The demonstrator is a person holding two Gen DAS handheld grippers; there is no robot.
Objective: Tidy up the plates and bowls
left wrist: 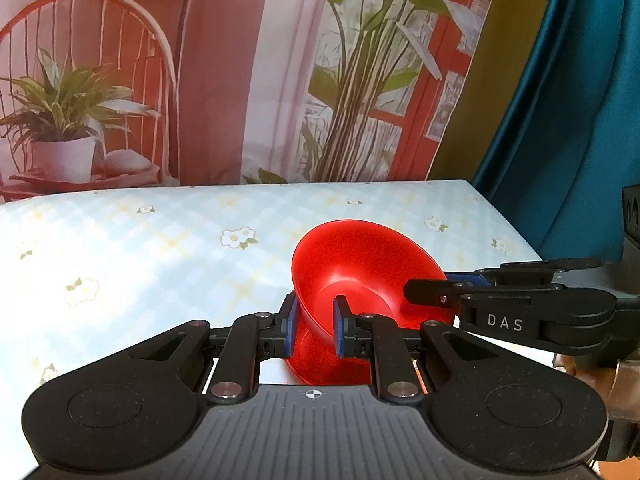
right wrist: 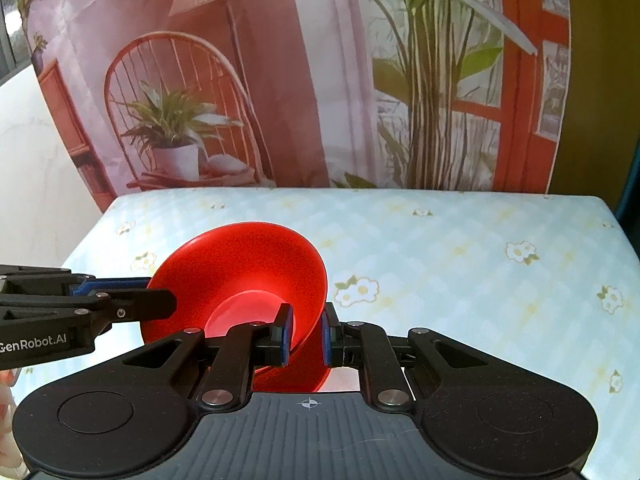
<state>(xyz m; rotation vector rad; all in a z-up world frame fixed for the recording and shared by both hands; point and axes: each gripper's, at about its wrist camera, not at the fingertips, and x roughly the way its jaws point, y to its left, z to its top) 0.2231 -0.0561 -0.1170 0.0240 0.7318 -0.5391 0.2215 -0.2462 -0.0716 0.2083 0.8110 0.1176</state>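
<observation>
Fingers of left gripper (left wrist: 314, 330) and right gripper (right wrist: 306, 336) pinch opposite rims of red bowl (left wrist: 360, 276) above floral tablecloth (left wrist: 160, 264).

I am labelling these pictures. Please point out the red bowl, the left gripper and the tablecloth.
red bowl (left wrist: 352, 264): left wrist view, inner wall.
left gripper (left wrist: 314, 326): left wrist view, midway between its fingertips.
tablecloth (right wrist: 460, 248): right wrist view, bare checked part.

The left tongs (left wrist: 313, 330) pinch the near rim of a red bowl (left wrist: 360, 264), one blue pad inside the wall and one outside. The right tongs (left wrist: 430, 294) clamp the bowl's right rim, holding it tilted above the desk (left wrist: 160, 248) with its flowered checked cloth
</observation>
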